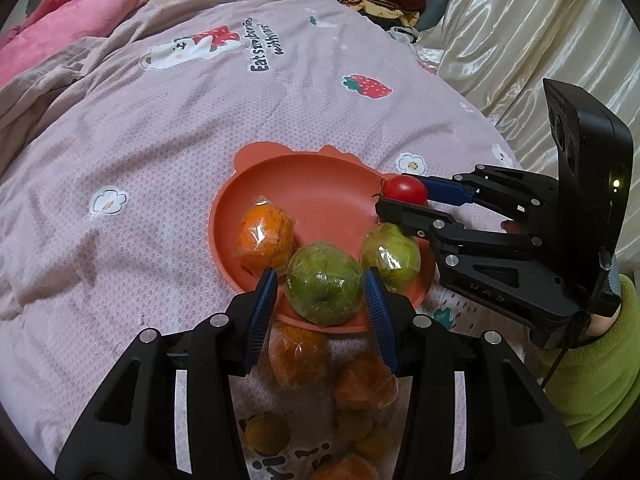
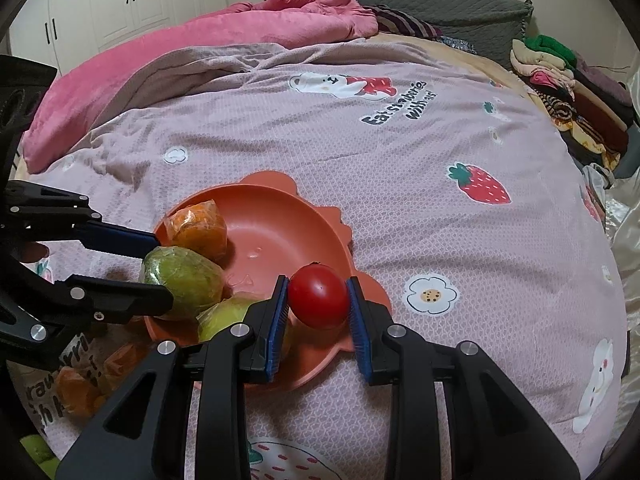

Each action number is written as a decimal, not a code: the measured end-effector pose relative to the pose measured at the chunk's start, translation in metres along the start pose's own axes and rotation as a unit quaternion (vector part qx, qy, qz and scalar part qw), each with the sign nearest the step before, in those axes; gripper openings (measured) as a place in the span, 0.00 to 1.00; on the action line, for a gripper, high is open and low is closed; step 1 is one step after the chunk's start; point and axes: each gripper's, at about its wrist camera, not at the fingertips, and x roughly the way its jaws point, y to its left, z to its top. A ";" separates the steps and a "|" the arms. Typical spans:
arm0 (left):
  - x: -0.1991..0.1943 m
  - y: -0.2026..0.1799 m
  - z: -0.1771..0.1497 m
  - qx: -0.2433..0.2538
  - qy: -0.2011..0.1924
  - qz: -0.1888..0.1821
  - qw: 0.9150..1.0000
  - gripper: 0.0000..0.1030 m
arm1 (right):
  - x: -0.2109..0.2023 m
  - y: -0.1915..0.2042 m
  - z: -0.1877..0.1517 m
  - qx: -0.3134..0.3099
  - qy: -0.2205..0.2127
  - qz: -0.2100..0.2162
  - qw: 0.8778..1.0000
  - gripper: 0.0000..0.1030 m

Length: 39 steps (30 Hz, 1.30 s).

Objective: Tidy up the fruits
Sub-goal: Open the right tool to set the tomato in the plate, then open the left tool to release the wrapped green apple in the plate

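Loose wrapped oranges (image 1: 298,354) lie nearest on the strawberry-print blanket (image 1: 160,160), not yet moved. Left gripper (image 1: 322,294) brackets a wrapped green fruit (image 1: 324,284) at the orange plate's (image 1: 304,188) near rim; contact looks likely, but grip can't be confirmed. Right gripper (image 2: 318,298) pinches a red tomato (image 2: 319,295) over the plate's right edge. Placing step, judging by this: both should lower, release inside the dish, avoiding the wrapped orange (image 1: 264,236) and second green fruit (image 1: 392,256) beyond.

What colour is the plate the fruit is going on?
Terracotta orange-red plate; clearest in the right wrist view.
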 end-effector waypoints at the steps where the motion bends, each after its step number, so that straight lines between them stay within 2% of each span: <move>1: 0.000 0.000 0.000 0.000 -0.001 0.000 1.000 0.36 | 0.000 0.001 0.000 0.000 0.000 0.000 1.000 0.27; 18: -0.005 0.001 -0.002 -0.004 -0.005 -0.002 1.000 0.36 | -0.008 0.000 -0.001 0.004 -0.010 -0.007 1.000 0.35; 30: -0.011 0.004 -0.001 -0.008 -0.015 -0.002 1.000 0.36 | -0.025 -0.002 -0.006 0.014 -0.027 -0.012 0.999 0.46; 32: -0.013 0.005 -0.001 -0.008 -0.016 -0.003 1.000 0.36 | -0.027 -0.002 -0.007 0.017 -0.028 -0.010 0.999 0.53; 39: -0.019 0.004 -0.002 -0.009 -0.024 -0.004 1.000 0.36 | -0.032 -0.001 -0.009 0.022 -0.034 -0.010 0.999 0.58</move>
